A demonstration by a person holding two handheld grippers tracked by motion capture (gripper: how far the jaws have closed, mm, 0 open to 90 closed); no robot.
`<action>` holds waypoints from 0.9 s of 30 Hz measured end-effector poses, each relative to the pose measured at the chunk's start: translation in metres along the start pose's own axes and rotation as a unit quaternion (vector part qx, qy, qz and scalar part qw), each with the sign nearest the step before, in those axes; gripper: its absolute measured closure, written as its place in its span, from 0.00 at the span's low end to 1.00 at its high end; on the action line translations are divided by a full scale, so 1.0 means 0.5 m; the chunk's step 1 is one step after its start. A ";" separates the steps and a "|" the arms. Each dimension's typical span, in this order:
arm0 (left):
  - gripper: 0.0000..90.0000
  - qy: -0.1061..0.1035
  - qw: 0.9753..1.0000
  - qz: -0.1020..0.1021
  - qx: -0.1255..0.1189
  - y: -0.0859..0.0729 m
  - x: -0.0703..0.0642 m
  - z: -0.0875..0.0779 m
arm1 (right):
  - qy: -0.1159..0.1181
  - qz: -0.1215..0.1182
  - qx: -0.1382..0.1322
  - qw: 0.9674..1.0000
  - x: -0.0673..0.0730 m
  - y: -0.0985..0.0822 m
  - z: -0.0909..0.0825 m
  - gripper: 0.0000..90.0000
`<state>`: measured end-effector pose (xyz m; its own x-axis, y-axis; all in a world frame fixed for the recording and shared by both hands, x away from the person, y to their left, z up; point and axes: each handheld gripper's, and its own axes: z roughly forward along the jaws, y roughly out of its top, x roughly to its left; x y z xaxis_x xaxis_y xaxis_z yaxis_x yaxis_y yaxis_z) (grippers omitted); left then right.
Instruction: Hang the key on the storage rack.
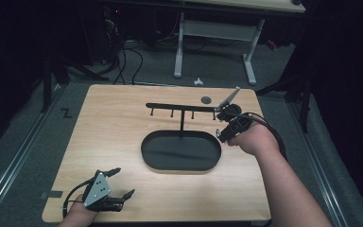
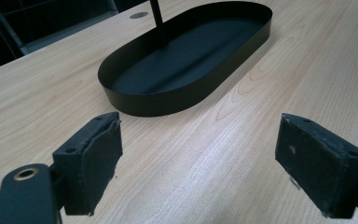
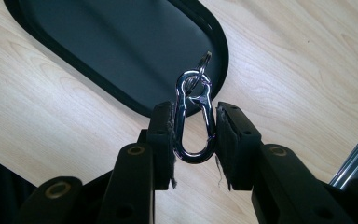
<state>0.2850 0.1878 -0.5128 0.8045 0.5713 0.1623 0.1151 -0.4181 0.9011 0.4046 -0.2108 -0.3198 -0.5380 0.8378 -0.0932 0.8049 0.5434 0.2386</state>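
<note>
Your right gripper (image 3: 195,135) clamps a silver carabiner (image 3: 193,122); the small ring (image 3: 204,60) at its tip is hard to make out. It hangs over the black oval tray's (image 1: 147,152) right end, beside the hook rack (image 1: 179,108). Your left gripper (image 2: 196,163) rests wide apart on bare table (image 1: 113,127) near the front edge.

The high view is looking forward and down from the near side, taking in the whole table (image 1: 123,123) and the floor beyond. The left gripper view is sitting low over the wood, facing the black oval tray (image 2: 135,100) close ahead. The right gripper view is looking steeply down beside that same tray's end.
</note>
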 end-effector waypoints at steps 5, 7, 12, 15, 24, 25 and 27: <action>0.17 -0.001 1.000 0.000 0.001 0.000 0.000 0.000 | -0.005 -0.003 -0.004 1.000 0.006 0.018 -0.014 0.76; 0.17 -0.001 1.000 0.000 0.000 0.000 0.000 0.000 | -0.005 -0.004 -0.005 1.000 0.006 0.021 -0.015 0.76; 0.17 0.000 1.000 -0.001 -0.001 -0.001 0.001 -0.001 | -0.005 -0.011 -0.013 1.000 0.010 0.038 -0.024 0.76; 0.17 -0.001 1.000 -0.001 -0.001 -0.001 0.000 -0.001 | -0.009 -0.007 -0.016 1.000 0.012 0.049 -0.033 0.76; 0.17 -0.002 1.000 0.000 0.000 0.000 0.000 -0.001 | -0.017 -0.001 -0.016 1.000 0.000 0.058 -0.039 0.76; 0.17 -0.002 1.000 0.000 0.000 -0.001 0.000 -0.001 | -0.017 -0.001 -0.017 1.000 -0.003 0.059 -0.038 0.76; 0.17 -0.002 1.000 -0.001 0.000 -0.001 0.000 -0.002 | -0.019 0.002 -0.016 1.000 -0.008 0.060 -0.037 0.76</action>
<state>0.2845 0.1886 -0.5128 0.8068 0.5689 0.1593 0.1158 -0.4166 0.9017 0.4260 -0.1990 -0.2943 -0.5243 0.8418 -0.1285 0.7981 0.5384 0.2703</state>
